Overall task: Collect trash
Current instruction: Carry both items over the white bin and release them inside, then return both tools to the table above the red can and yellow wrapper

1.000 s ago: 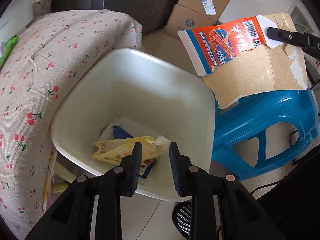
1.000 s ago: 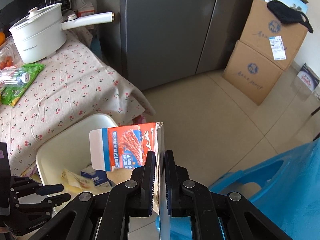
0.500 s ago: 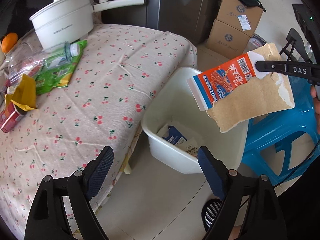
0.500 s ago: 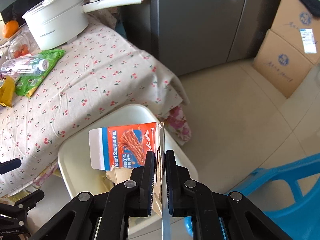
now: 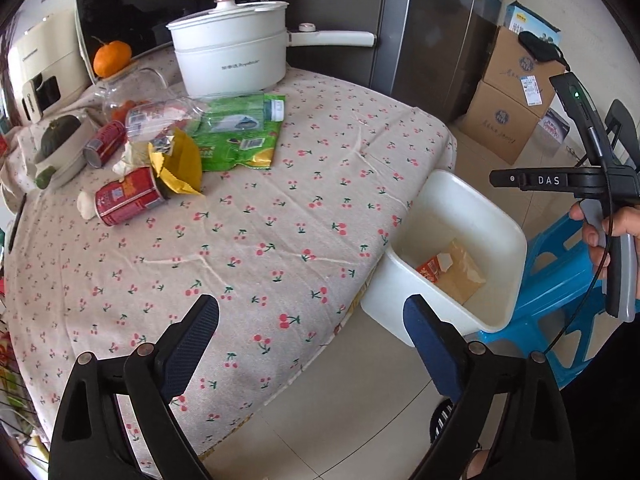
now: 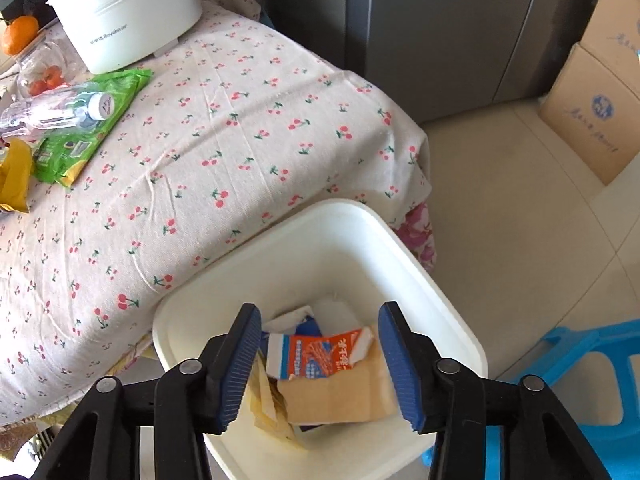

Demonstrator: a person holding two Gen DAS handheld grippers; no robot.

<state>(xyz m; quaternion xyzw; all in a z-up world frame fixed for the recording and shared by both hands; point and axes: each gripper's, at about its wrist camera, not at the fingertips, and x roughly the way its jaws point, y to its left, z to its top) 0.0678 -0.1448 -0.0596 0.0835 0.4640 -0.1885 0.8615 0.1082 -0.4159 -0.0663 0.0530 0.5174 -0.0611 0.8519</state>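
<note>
1. One surface [image 5: 280, 216] under a cherry-print cloth fills the left wrist view from 9 to 12 o'clock.
2. One white pot [image 5: 228, 56] with a long handle stands at its 12 o'clock edge.
3. One white bin [image 6: 352, 236] sits on the floor just beside the surface's edge, at 3 o'clock in the left wrist view; one blue stool [image 5: 560, 288] is just beside it at 4 o'clock.
4. Two stacked cardboard boxes [image 5: 508, 92] stand at 2 o'clock.
5. One torn red-and-orange carton [image 6: 324, 360] lies inside the bin on other scraps, too jumbled to count.
6. Trash on the surface at 10 o'clock: one green packet [image 5: 240, 136], one clear plastic bottle [image 5: 168, 116] lying on it, one yellow wrapper [image 5: 180, 164], two red cans [image 5: 128, 196].
7. One orange [image 5: 112, 54] sits on a glass jar at 11 o'clock.
8. The right gripper [image 6: 320, 360] hangs over the bin, released; its jaws have just been opening, and the carton lies below them, free of the pads.
9. The left gripper [image 5: 312, 344] is spread wide over the surface's near edge, its jaws having just opened further, with nothing between them.
</note>
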